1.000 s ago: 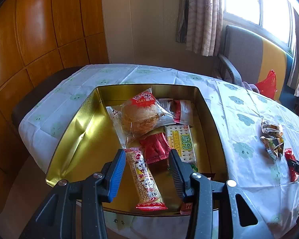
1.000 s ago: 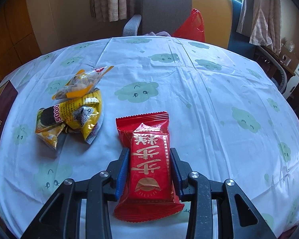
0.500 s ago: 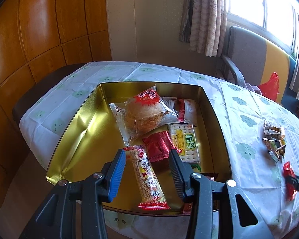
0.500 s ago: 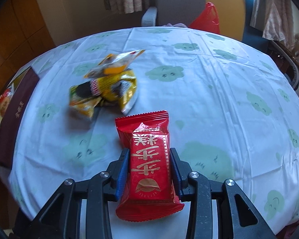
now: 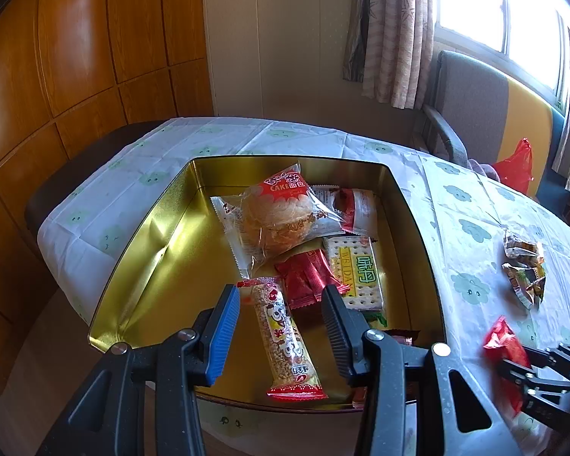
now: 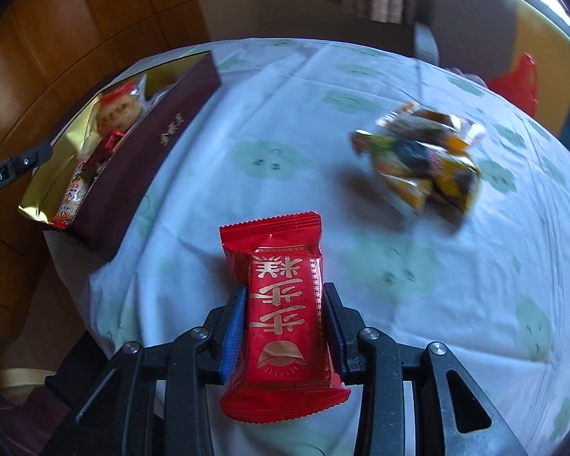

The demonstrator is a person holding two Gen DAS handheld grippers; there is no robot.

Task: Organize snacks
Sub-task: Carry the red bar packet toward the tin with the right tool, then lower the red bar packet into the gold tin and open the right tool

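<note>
The right gripper holds a red snack packet lengthwise between its fingers, both pads pressed against the packet's long sides; the sealed ends project past the fingertips and back toward the camera. The packet is carried above the bench, clear of the cloth.

The left gripper hangs over the near part of the gold tin, its fingers part-way apart and gripping nothing. A long puffed-rice bar lies on the tin floor in line with the gap. Further in lie a small red packet, a cracker pack and a bagged cake, which overlaps other wrappers.

In the right wrist view the tin's dark outer wall hides most of its contents, and the loose yellow-and-orange snacks on the cloth are smeared by motion blur; their print cannot be read. In the left wrist view the right gripper is cut off at the lower right edge, only a red corner of its packet showing.

Compared with a second ago, the right wrist view has swung from the open cloth toward the tin, which now fills its upper left. The grip on the red packet is unchanged. The left gripper's position and finger gap are also unchanged.
</note>
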